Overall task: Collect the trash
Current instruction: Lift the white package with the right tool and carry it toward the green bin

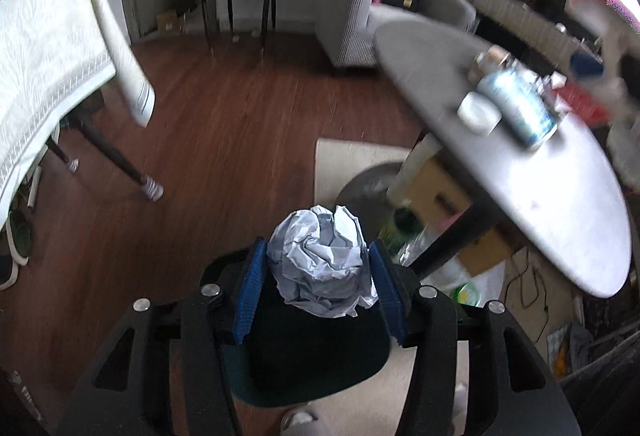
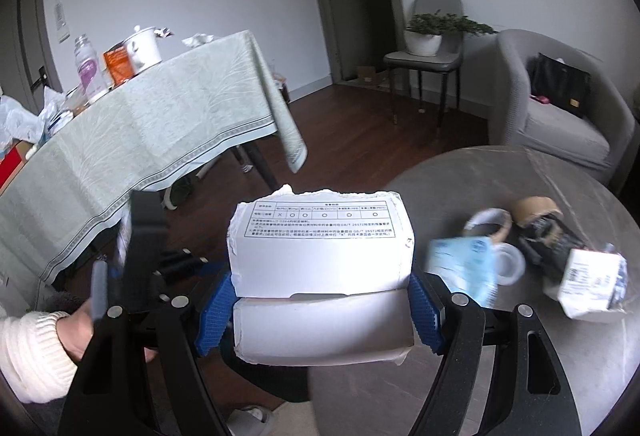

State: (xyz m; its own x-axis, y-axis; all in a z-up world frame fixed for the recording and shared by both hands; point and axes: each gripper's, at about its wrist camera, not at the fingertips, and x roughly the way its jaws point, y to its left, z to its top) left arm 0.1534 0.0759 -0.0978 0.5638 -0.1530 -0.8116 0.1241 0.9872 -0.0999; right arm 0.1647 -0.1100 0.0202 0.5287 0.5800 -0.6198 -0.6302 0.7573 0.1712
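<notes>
Left gripper (image 1: 318,272) pinching a crumpled paper ball (image 1: 320,260) above a dark bin (image 1: 304,356). Right gripper (image 2: 320,300) clamped on a torn white box (image 2: 322,276) beside the round grey table (image 2: 520,356); further off, more litter (image 2: 576,276) there.

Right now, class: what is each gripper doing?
Left gripper: closed on a crumpled paper ball.
Right gripper: closed on a torn white box.
</notes>
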